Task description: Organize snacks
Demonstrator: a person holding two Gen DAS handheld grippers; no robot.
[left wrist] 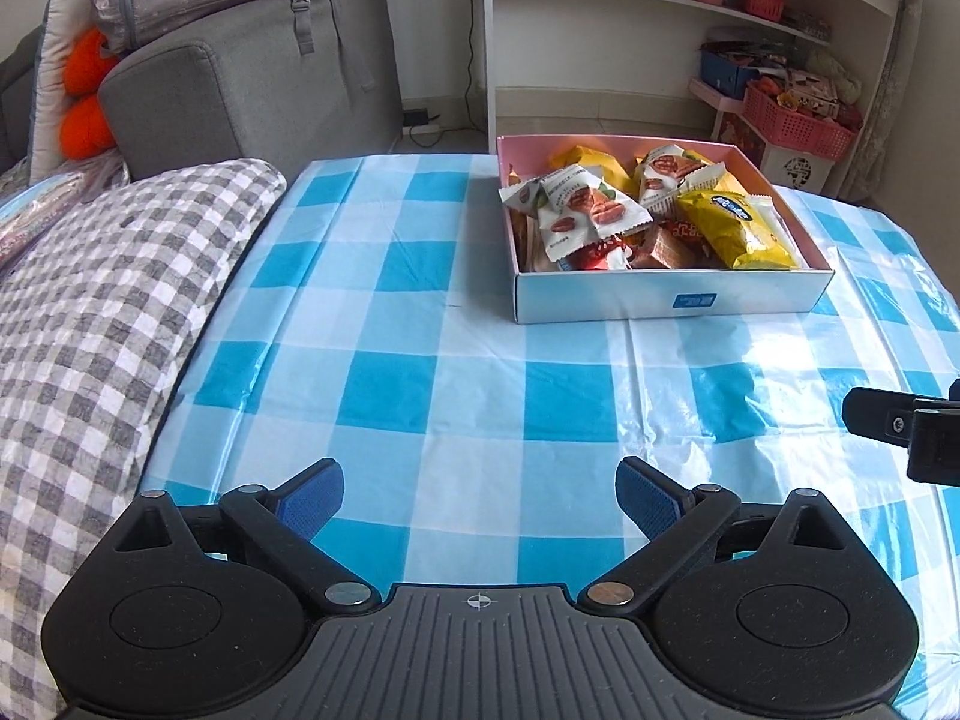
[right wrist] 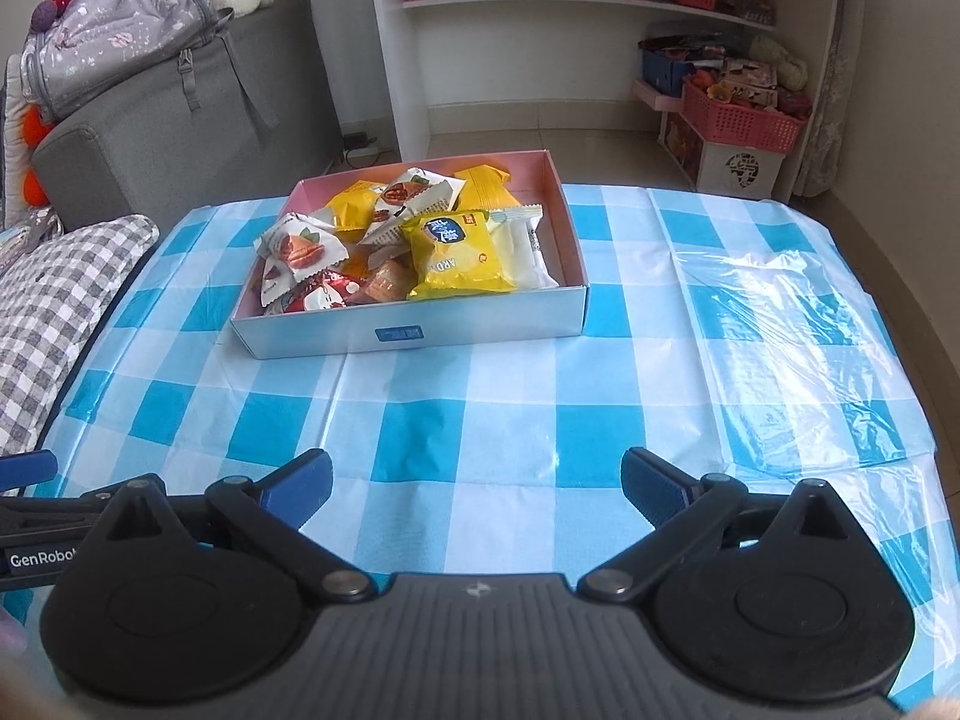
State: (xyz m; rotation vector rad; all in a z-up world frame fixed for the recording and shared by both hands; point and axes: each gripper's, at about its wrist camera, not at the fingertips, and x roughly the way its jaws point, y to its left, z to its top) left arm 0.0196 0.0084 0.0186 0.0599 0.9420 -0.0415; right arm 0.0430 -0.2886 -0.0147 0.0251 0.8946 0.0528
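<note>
Left gripper and right gripper both spread wide, nothing between the jaws, over a blue-checked tablecloth. Further back, snacks sit piled in a box on the table. Behind: grey sofa, white shelf.

The worktop wears a cloth of blue and white checks. The snack box is white outside with a small blue label, pink inside. In it lie a yellow packet and white packets with brown nut pictures. The pillow at left has grey and white checks. The tongs' pads are blue.
</note>
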